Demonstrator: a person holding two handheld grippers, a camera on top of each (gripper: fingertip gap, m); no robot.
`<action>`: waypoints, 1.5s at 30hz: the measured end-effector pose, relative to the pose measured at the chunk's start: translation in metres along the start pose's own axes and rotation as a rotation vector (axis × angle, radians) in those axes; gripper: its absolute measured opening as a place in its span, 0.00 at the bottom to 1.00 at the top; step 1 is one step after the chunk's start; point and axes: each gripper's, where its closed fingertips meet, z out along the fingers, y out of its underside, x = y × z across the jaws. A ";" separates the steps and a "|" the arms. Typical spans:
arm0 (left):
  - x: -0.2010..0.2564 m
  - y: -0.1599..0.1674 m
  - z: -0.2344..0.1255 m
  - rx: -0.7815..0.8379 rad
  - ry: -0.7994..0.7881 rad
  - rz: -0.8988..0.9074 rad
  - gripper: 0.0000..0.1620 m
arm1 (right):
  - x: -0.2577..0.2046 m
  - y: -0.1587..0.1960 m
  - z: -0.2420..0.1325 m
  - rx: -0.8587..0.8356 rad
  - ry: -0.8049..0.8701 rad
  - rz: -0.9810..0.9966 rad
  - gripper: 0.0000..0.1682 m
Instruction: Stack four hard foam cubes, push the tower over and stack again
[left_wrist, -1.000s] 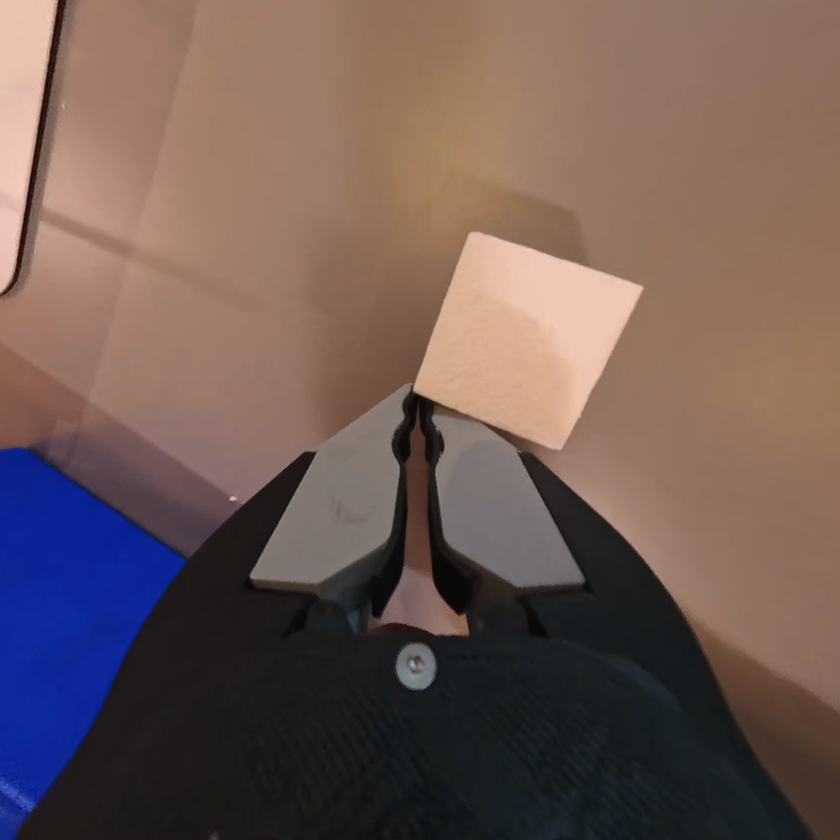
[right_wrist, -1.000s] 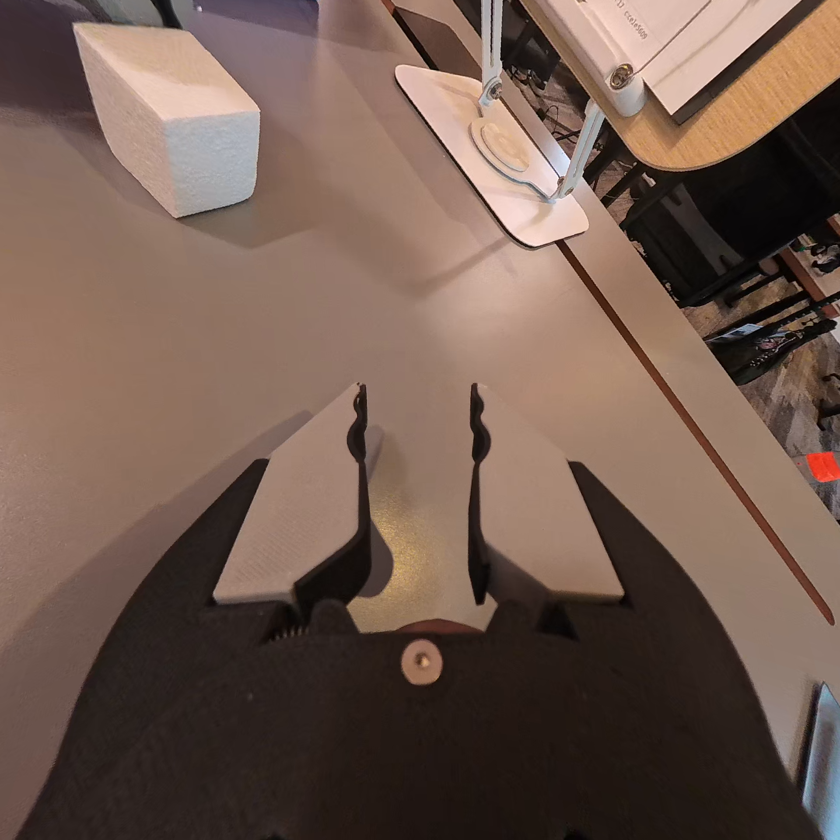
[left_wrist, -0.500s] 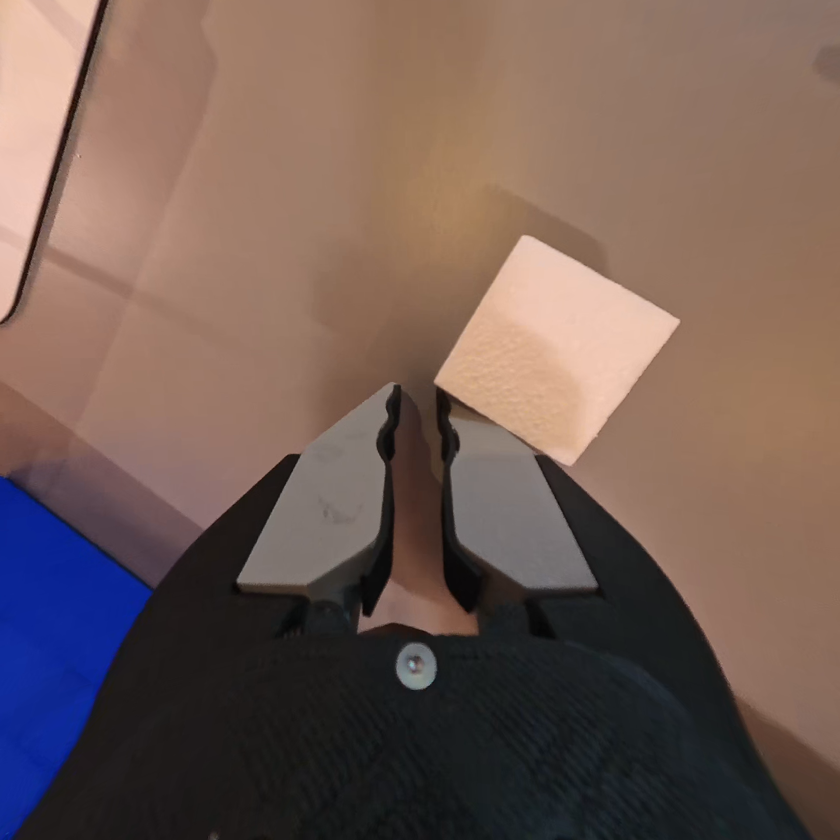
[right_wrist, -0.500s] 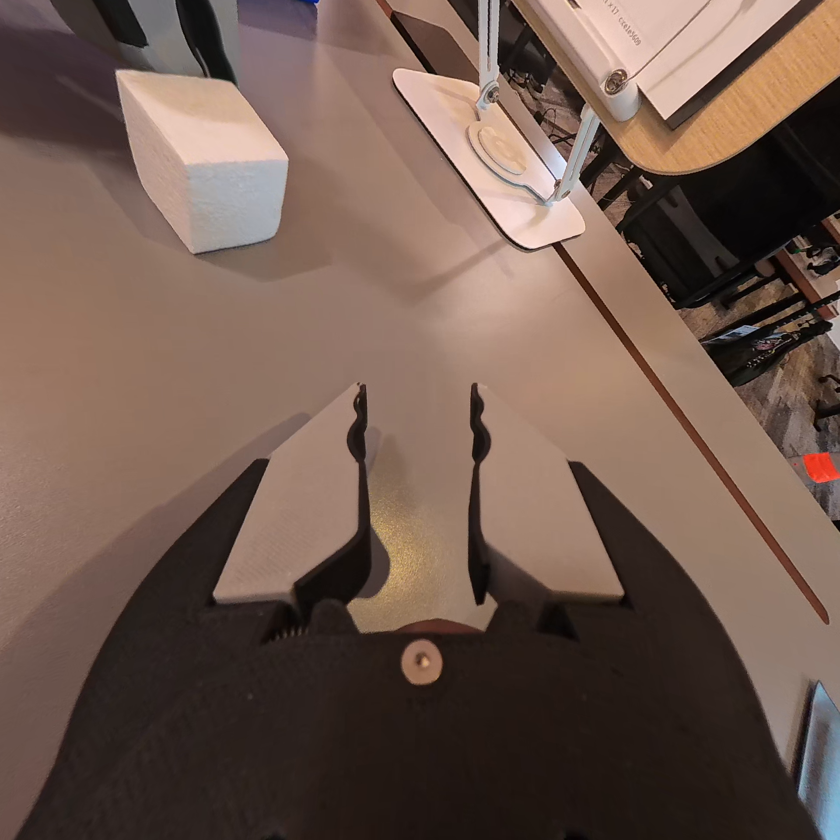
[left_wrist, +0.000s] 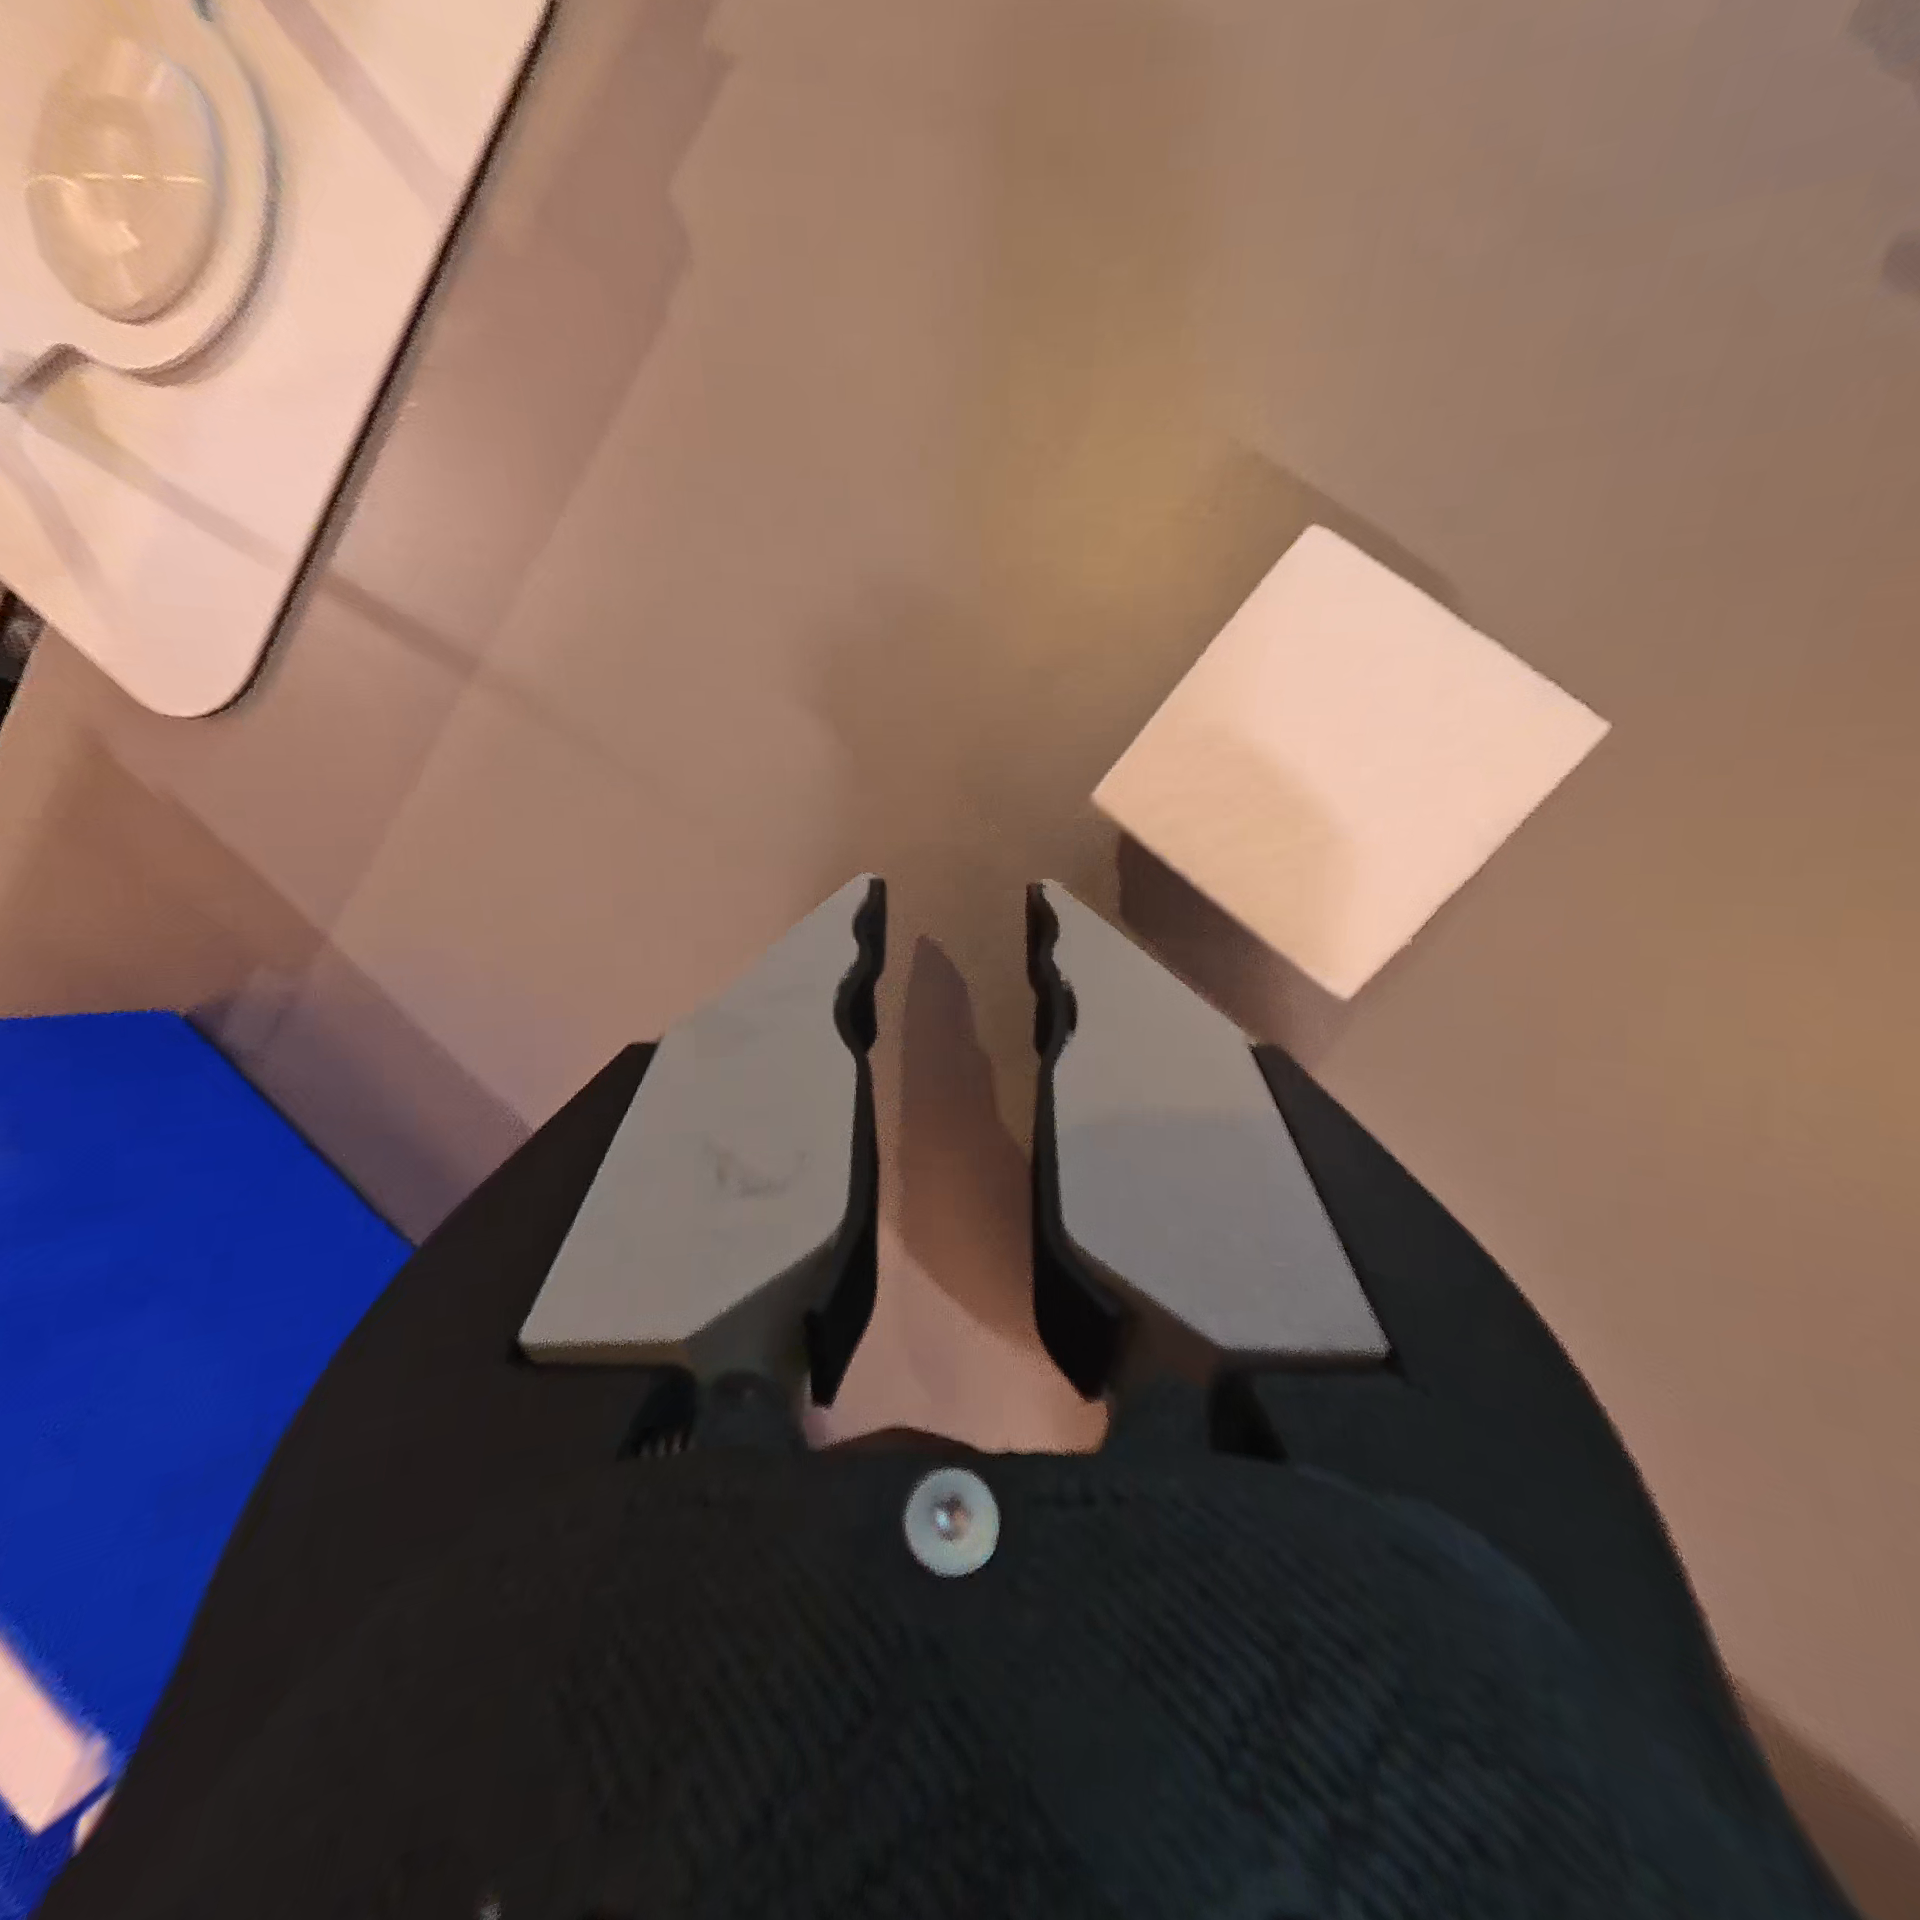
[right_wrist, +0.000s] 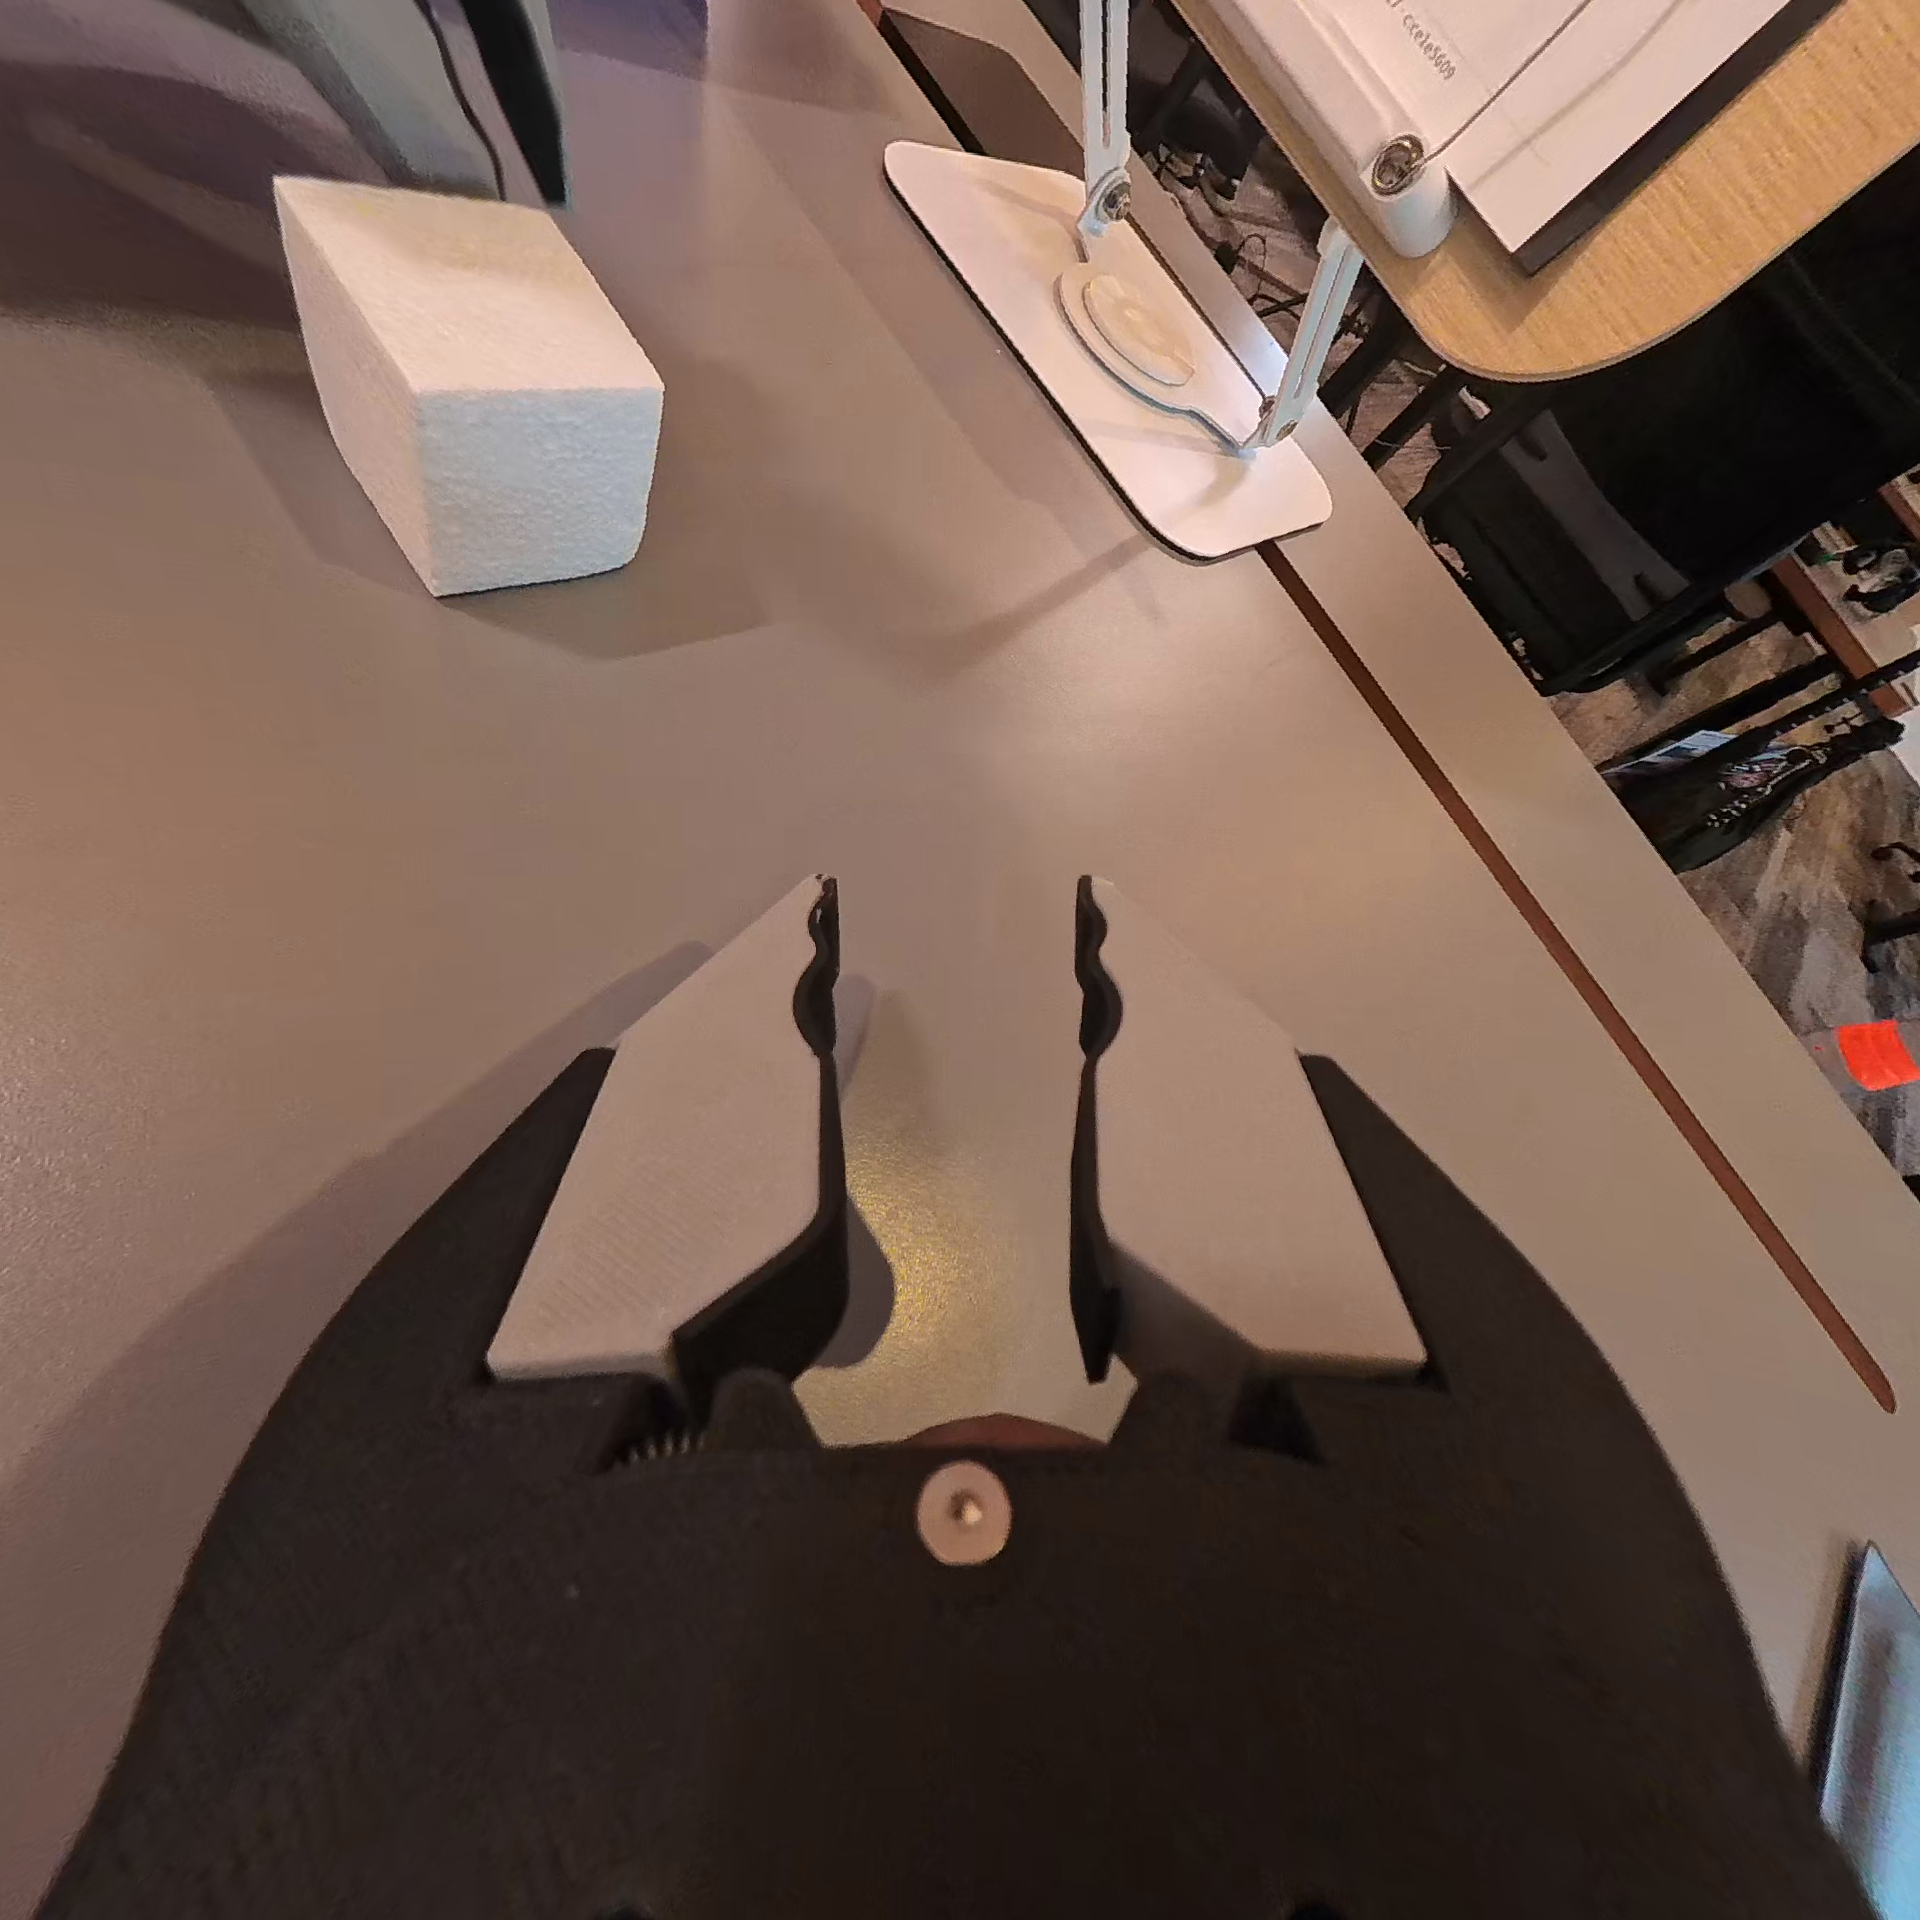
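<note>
Left gripper (left_wrist: 956, 899) hangs spread and empty, the cube (left_wrist: 1351, 758) at its two o'clock; right gripper (right_wrist: 954, 899) is spread too, empty. A grab from here would likely clip the cube's corner and skid it across the table (right_wrist: 312, 831)

We see a grey worktop (right_wrist: 312, 831) with a white lamp base (right_wrist: 1122, 374) flat near its far edge, two thin white arms rising from it. Beyond the edge stands a wood-topped table (right_wrist: 1714, 208) bearing a white board. A blue surface (left_wrist: 156, 1299) lies beside the worktop.
</note>
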 end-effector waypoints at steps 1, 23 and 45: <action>-0.003 0.000 -0.006 0.013 -0.007 -0.013 0.17 | 0.000 0.000 0.000 -0.002 0.000 -0.003 0.26; -0.187 0.191 -0.124 -0.083 -0.411 -0.681 0.41 | -0.006 0.001 0.003 -0.011 -0.012 -0.017 0.26; -0.178 0.227 -0.072 -0.129 -0.256 -0.935 0.42 | -0.012 0.001 0.004 -0.019 -0.028 -0.033 0.26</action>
